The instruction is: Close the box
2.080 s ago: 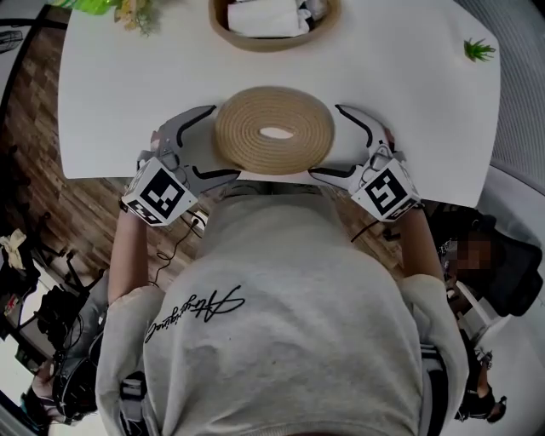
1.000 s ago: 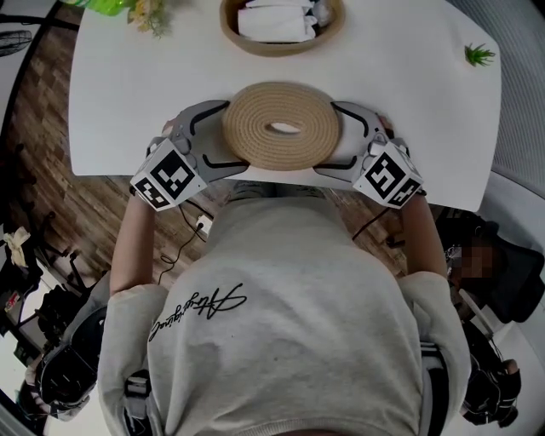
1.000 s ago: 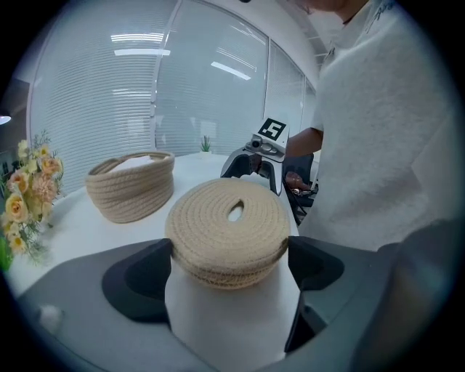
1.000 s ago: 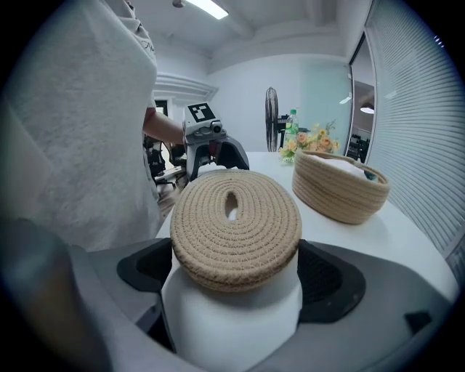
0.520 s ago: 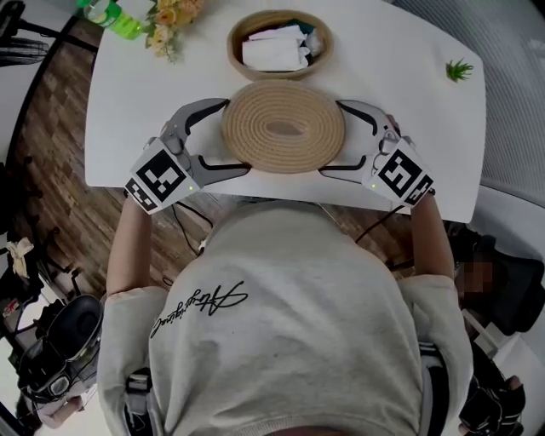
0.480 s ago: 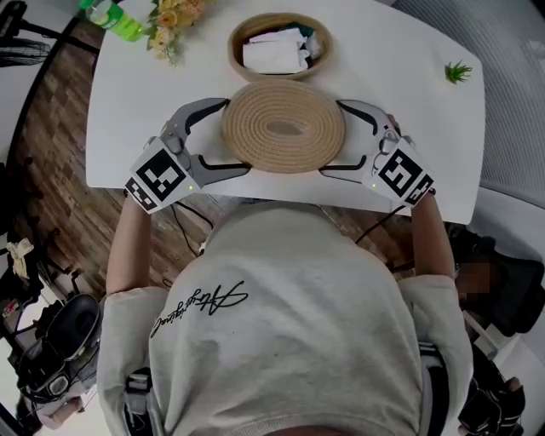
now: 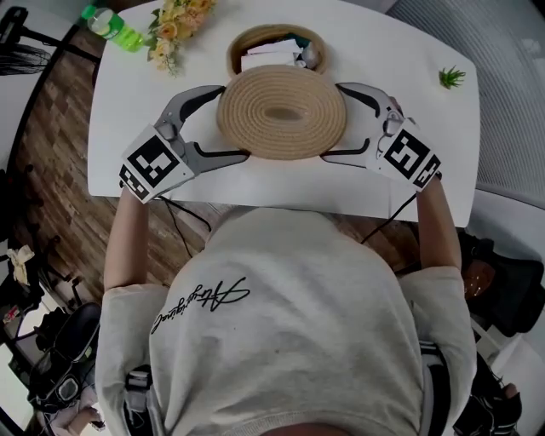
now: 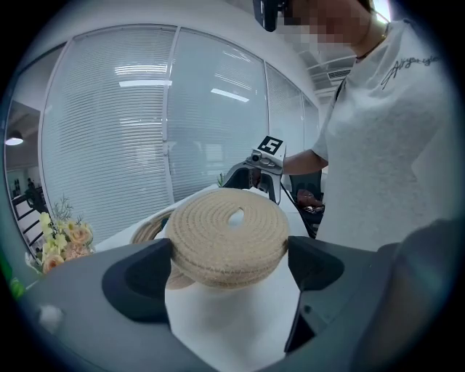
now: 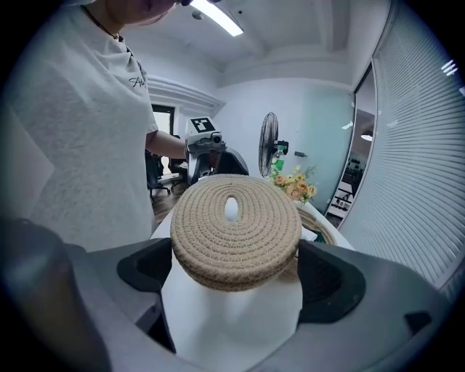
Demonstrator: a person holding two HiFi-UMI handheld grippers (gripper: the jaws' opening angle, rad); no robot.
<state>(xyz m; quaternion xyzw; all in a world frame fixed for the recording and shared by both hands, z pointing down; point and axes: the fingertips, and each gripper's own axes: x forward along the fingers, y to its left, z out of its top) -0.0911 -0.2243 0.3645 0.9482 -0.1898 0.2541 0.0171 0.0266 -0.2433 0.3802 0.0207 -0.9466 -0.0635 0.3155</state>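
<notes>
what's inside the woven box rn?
White items and a small grey object show at the far side of the woven box. The lid covers its near part, so the rest of the contents can't be seen.

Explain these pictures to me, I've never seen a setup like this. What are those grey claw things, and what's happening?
There is no robot here. A person wears a head camera looking down and holds grey tongs in each hand. The left tongs and right tongs each carry a camera too, which gives the other two pictures, looking along the jaws. Together they clamp a woven lid from opposite sides, above a white table. Just beyond is the open basket, with white items inside. Flowers and a green bottle stand at the table's far left.
</notes>
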